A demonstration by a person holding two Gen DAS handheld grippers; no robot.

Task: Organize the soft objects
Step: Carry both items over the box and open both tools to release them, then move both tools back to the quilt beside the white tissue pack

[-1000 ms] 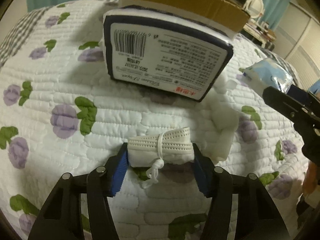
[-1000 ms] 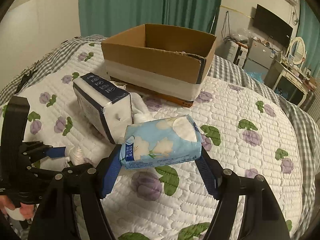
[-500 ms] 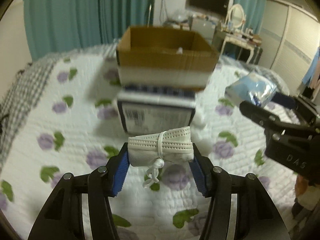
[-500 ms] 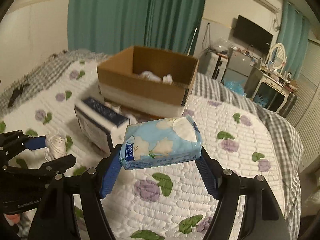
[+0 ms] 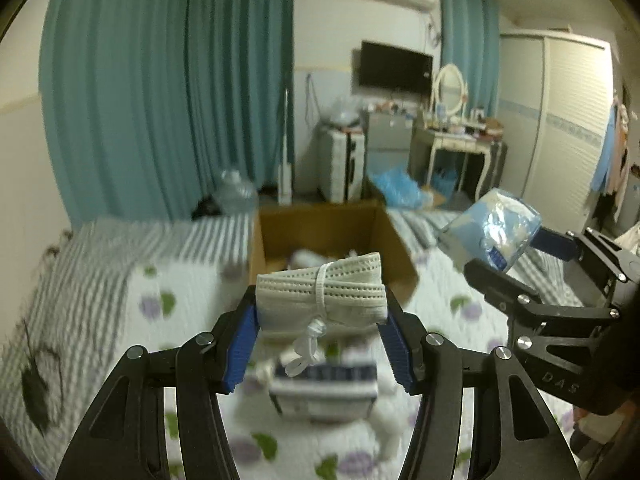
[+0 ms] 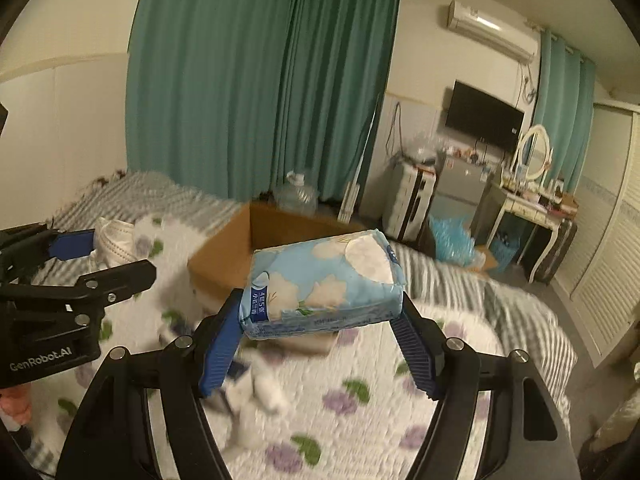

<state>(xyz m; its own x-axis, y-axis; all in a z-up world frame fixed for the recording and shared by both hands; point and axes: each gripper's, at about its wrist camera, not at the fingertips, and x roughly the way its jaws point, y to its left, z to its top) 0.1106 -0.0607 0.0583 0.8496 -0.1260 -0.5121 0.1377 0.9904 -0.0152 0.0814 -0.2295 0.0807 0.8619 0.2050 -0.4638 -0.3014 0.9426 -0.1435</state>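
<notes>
My left gripper (image 5: 320,344) is shut on a rolled white face mask (image 5: 320,296) tied with its ear loop, held high above the bed. My right gripper (image 6: 320,344) is shut on a blue floral tissue pack (image 6: 324,288), also raised. Each gripper shows in the other's view: the right gripper with the tissue pack (image 5: 496,236) at the right, the left gripper with the mask (image 6: 116,240) at the left. An open cardboard box (image 5: 332,236) sits on the quilt ahead, with white items inside. It also shows in the right wrist view (image 6: 248,256).
A navy and white tissue package (image 5: 324,392) lies on the floral quilt (image 5: 188,312) below the left gripper, with white soft pieces (image 6: 256,396) beside it. Beyond the bed stand teal curtains (image 6: 260,80), a dressing table (image 6: 532,200) and a wardrobe (image 5: 560,120).
Both grippers have lifted with their loads and tilted upward, so the box and room now fill the views. The navy package has dropped below the left gripper.
</notes>
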